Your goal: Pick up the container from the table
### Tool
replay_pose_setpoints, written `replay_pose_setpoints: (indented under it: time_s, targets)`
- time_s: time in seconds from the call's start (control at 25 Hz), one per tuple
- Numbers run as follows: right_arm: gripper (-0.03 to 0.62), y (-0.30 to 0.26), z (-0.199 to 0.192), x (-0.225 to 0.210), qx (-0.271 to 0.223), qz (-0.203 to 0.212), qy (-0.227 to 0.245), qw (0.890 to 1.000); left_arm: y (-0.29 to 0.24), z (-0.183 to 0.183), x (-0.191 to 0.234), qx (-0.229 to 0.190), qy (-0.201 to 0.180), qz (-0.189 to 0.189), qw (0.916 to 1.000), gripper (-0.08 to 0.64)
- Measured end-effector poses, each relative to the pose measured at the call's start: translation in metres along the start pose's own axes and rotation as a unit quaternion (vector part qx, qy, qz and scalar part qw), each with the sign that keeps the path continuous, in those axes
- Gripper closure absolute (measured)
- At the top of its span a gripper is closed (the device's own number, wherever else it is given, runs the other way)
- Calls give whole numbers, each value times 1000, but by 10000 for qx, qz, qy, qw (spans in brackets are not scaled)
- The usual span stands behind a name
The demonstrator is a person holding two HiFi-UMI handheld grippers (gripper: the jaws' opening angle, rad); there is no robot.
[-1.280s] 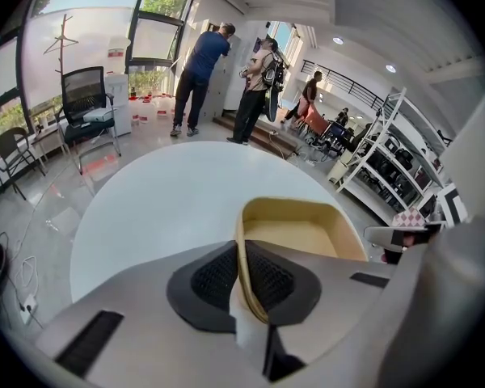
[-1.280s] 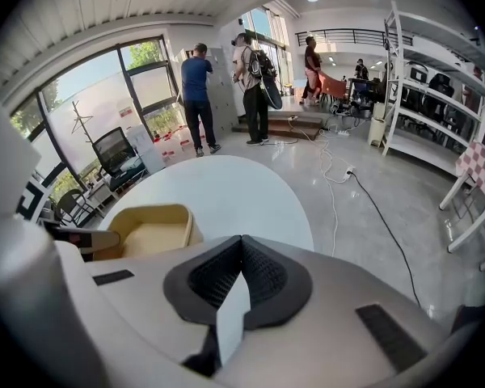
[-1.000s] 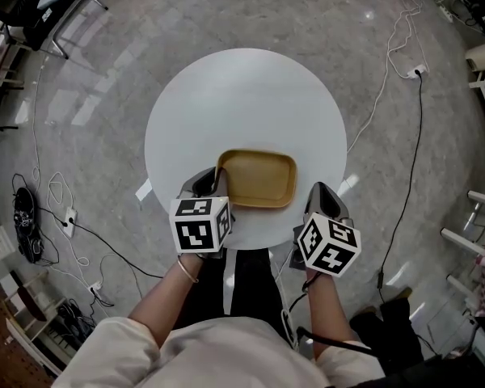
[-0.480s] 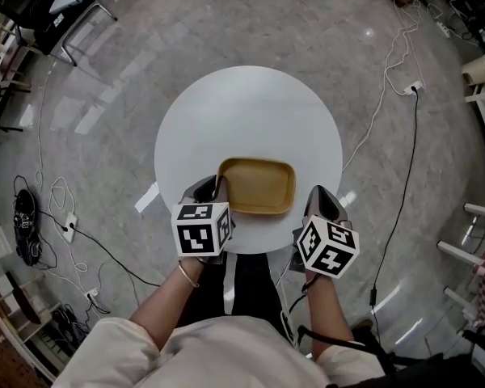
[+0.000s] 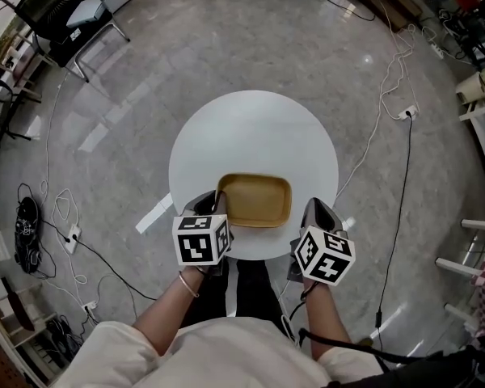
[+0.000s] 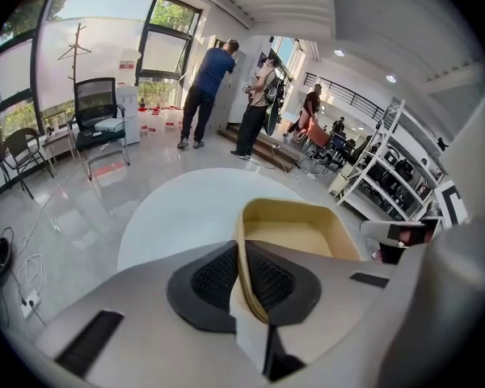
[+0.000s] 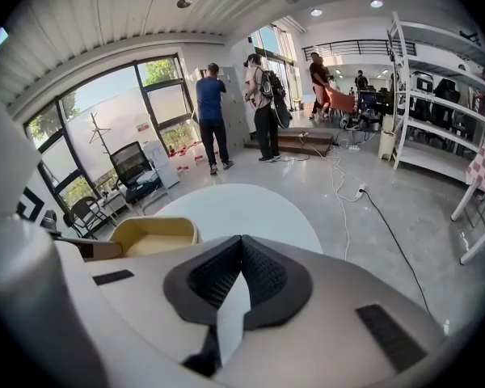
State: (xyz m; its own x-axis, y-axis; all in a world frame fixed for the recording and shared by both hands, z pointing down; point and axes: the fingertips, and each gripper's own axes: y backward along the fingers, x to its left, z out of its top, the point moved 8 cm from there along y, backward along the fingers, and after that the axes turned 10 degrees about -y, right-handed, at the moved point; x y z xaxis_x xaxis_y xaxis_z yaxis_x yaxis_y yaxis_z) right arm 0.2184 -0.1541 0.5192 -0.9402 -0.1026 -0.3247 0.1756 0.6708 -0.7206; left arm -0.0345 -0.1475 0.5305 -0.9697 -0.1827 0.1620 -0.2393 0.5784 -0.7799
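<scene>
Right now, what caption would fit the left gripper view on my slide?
Left gripper shut on the near rim of a tan container; round white table beyond.

I work in a big open lab hall: a polished stone floor (image 5: pixel 250 39) trailing power cables (image 5: pixel 403 176), metal shelving racks (image 7: pixel 436 87) loaded with equipment, office chairs (image 6: pixel 97 111) beside tall windows (image 6: pixel 81 47), and people (image 6: pixel 206 87) standing near some steps.

No readable text, labels, brands or nos. anywhere. Left tool (image 5: pixel 219 206) & right tool (image 5: pixel 317 210) carry only b/w square code patterns, on the left cube (image 5: pixel 200 239) & right cube (image 5: pixel 325 255). No letters or digits in them.
</scene>
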Motion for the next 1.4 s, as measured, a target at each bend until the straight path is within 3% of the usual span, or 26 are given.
replay_pose_setpoints:
  time_s: [0.8,1.08,1.4]
  targets:
    - [568,38,49,50,-621,670,450,9948,64,30,17,-670,487,293,9961,525]
    - [568,33,66,54,-627,965,724,9907,69,33,16,-892,962,458,9903,525]
    - [568,24,77,66,-572,1347,1000,9842,83,31,18,-1099,1201,795,9834,525]
